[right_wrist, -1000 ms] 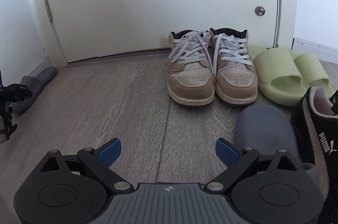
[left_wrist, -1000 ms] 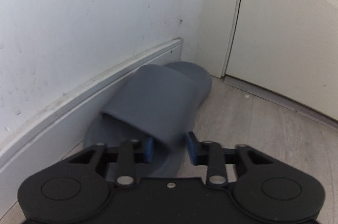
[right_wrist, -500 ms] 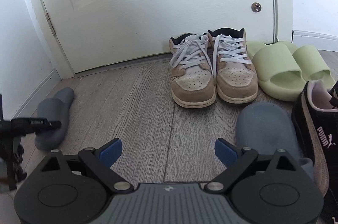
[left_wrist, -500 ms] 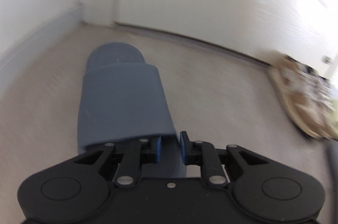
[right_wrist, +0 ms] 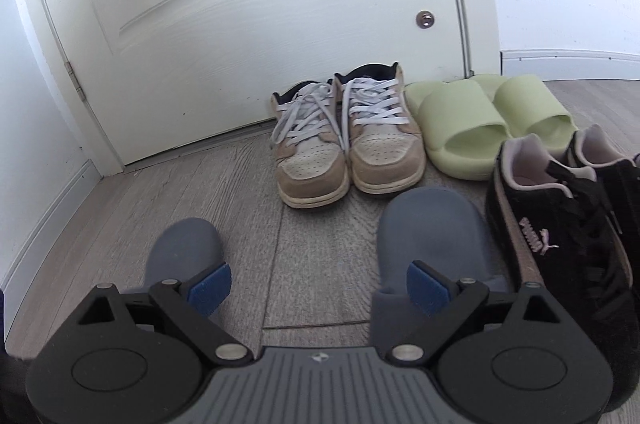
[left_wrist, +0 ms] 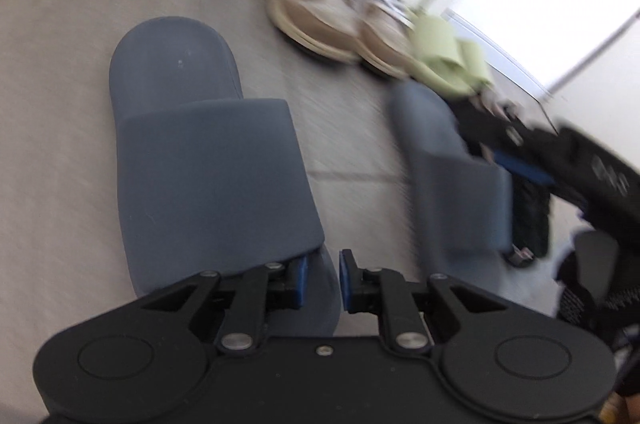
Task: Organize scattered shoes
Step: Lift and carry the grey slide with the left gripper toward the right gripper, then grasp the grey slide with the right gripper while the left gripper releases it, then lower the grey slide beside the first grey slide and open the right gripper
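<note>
My left gripper [left_wrist: 322, 278] is shut on the right edge of a grey slipper [left_wrist: 208, 167], toe pointing away. That same held slipper [right_wrist: 182, 250] appears in the right wrist view at lower left, partly behind the left fingertip [right_wrist: 210, 288]. Its mate, a second grey slipper [right_wrist: 434, 244], rests on the floor to the right, beside a black sneaker [right_wrist: 560, 256]; in the left wrist view this second grey slipper [left_wrist: 452, 175] is blurred. My right gripper [right_wrist: 318, 288] is open, low over the floor between the two slippers.
Tan laced sneakers [right_wrist: 348, 151] and pale green slides [right_wrist: 484, 119] line up against the white door [right_wrist: 248, 3]. A second black sneaker [right_wrist: 608, 163] sits at the far right. A wall with baseboard [right_wrist: 44, 220] runs along the left. Wood floor [right_wrist: 312, 240] shows between the slippers.
My left gripper closed on the grey slipper at the baseboard and carried it right, toward its mate. The right gripper tilted and shifted slightly, staying open.
</note>
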The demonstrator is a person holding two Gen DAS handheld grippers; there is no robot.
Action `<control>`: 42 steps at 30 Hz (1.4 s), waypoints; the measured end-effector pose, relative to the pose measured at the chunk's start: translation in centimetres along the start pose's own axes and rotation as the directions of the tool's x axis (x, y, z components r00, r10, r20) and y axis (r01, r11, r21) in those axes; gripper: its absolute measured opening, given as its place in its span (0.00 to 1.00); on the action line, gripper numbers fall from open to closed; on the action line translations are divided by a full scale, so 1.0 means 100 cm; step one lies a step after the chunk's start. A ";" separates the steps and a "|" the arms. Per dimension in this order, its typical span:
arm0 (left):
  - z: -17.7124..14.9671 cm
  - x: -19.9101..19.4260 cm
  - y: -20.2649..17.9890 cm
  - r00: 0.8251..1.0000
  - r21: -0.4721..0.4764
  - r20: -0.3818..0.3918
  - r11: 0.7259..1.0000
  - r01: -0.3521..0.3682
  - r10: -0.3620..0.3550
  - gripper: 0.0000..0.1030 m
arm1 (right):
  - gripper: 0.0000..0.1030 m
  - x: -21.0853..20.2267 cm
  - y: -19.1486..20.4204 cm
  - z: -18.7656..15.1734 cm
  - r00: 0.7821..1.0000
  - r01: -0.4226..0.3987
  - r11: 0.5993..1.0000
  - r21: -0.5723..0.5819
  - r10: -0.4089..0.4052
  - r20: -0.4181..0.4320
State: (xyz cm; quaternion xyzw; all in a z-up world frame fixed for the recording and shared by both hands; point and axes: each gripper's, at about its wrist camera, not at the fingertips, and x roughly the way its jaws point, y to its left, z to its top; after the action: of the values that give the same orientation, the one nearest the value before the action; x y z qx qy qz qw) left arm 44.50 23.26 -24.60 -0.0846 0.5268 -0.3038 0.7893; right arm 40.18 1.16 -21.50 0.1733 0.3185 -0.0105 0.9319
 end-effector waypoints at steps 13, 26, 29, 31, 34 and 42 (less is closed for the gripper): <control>-0.010 -0.112 0.018 0.889 -0.074 0.297 0.936 -0.344 0.350 0.62 | 0.93 -0.002 0.048 -0.020 0.986 -0.164 0.982 -0.096 0.162 -0.033; -0.005 -0.112 0.057 0.833 -0.157 0.310 0.888 -0.431 0.459 0.62 | 0.96 0.059 0.141 -0.064 0.997 -0.060 0.906 -0.420 0.031 -0.075; -0.007 -0.105 0.052 0.827 -0.134 0.309 0.883 -0.451 0.469 0.62 | 0.95 0.063 0.138 -0.065 0.996 -0.055 0.921 -0.385 0.026 -0.081; -0.007 -0.100 0.049 0.823 -0.119 0.311 0.878 -0.463 0.476 0.62 | 0.94 0.064 0.136 -0.065 0.997 -0.034 0.936 -0.350 0.007 -0.078; -0.006 -0.098 0.047 0.829 -0.111 0.314 0.885 -0.452 0.463 0.62 | 0.92 0.065 0.134 -0.064 0.998 0.012 0.942 -0.335 -0.034 -0.059; -0.005 -0.096 0.046 0.843 -0.113 0.319 0.900 -0.421 0.434 0.62 | 0.92 0.060 0.102 -0.053 0.987 0.131 0.962 -0.239 -0.150 -0.061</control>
State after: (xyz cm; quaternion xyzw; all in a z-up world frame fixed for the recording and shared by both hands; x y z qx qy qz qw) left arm 43.33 32.54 -19.44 -0.0310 0.3954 -0.0912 0.9134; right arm 43.18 13.03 -25.82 0.0394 0.3653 -0.0321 0.9295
